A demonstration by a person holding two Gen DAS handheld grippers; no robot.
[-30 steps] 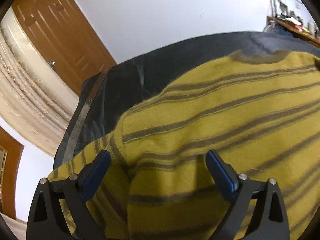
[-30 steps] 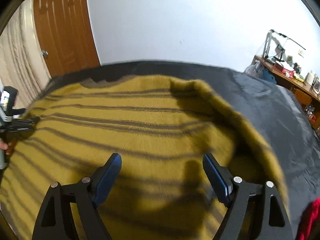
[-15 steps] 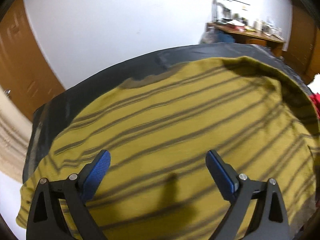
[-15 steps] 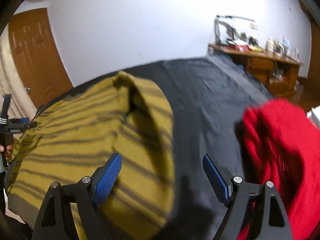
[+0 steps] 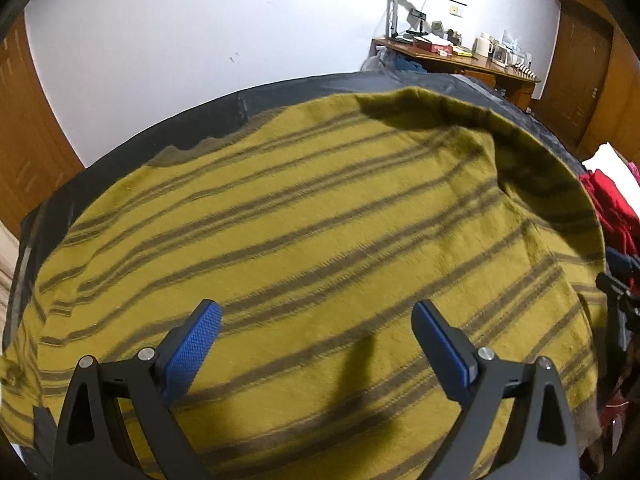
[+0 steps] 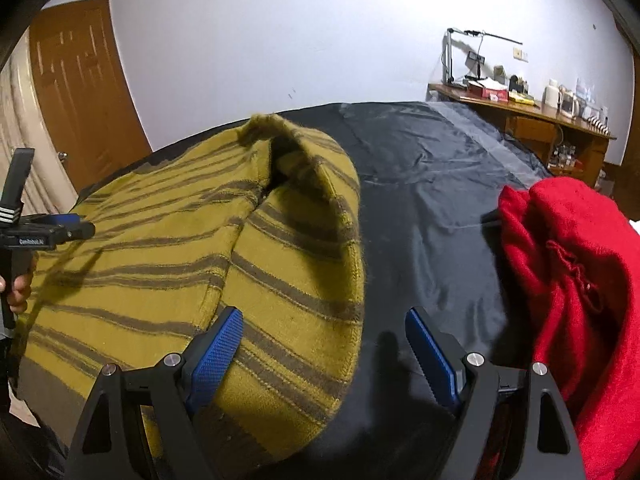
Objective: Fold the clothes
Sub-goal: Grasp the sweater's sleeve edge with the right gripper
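A yellow striped sweater point(image 5: 320, 240) lies spread on a dark sheet point(image 6: 432, 208) covering the bed, with its right sleeve point(image 6: 304, 240) folded in over the body. The left gripper point(image 5: 316, 336) hangs above the sweater, its 2 fingers spread wide and holding nothing. The right gripper point(image 6: 324, 344) is spread too, over the sleeve's right edge, with a red garment point(image 6: 576, 280) heaped near on the right.

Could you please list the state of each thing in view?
Striped sweater: spread flat, one sleeve folded across its edge.
Red garment: bunched, unfolded.
Left tongs: open, empty, above the sweater.
Right tongs: open, empty.
Door: closed.
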